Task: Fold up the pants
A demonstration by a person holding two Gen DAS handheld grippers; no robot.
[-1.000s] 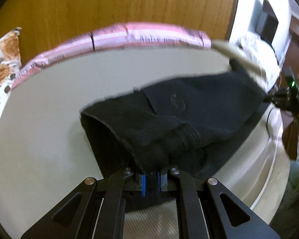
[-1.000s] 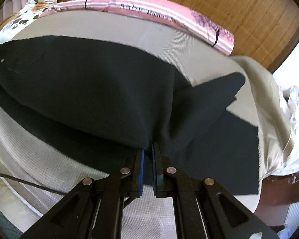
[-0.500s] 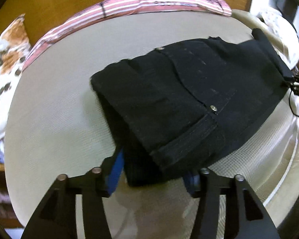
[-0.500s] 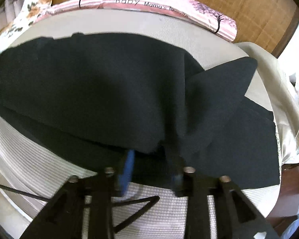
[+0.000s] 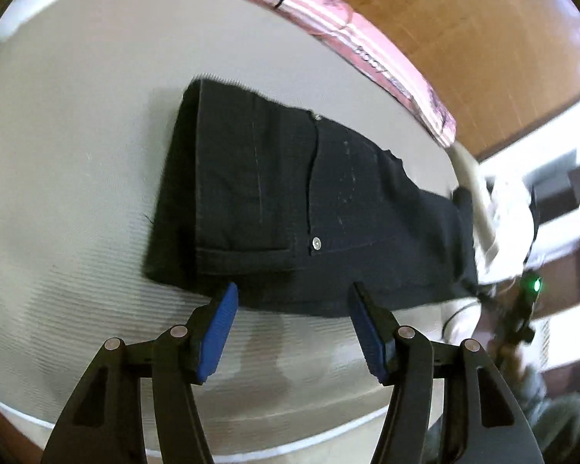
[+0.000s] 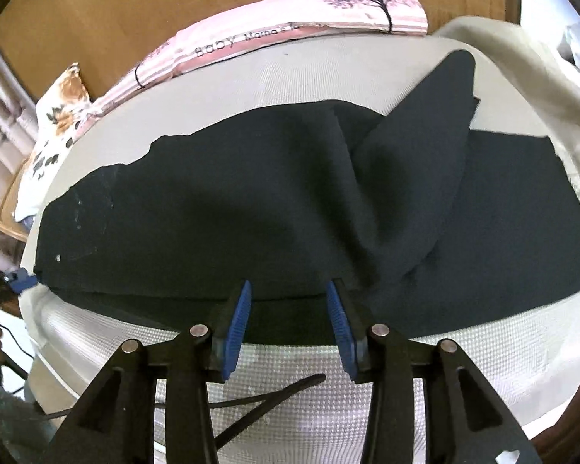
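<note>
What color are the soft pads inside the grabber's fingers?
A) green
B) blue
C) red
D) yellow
B: the pads on the left gripper are bright blue, and so are the ones on the right gripper, both standing out against the black pants.

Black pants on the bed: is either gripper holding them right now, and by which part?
Neither. The left gripper and right gripper both have jaws opening, pads clear of the black pants, whose near edge lies just ahead of them on the bed.

Black jaws, blue ribbed pads [image 5: 217, 333], silver screws.
</note>
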